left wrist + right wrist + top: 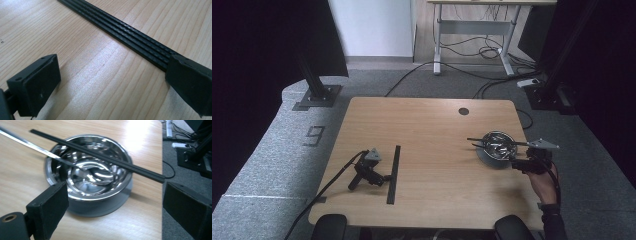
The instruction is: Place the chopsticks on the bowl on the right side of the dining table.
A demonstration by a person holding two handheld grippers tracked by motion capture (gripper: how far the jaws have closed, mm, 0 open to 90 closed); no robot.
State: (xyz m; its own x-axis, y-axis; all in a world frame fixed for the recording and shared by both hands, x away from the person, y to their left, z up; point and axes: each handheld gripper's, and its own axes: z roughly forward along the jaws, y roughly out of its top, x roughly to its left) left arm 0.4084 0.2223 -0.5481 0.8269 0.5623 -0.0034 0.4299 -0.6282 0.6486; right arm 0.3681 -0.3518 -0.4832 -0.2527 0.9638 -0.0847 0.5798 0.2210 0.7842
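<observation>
while the left claw (387,178) lies open, the right claw (112,207) gapes beside the steel bowl (87,173).

A single digit, 9 (315,135), is marked in dark tape on the grey floor (272,165) to the left of the table in the high view. Nothing else there can be read.

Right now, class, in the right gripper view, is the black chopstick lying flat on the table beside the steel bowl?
No: the black chopstick rests across the rim of the steel bowl, bridging it, with one end jutting past the rim.
</observation>
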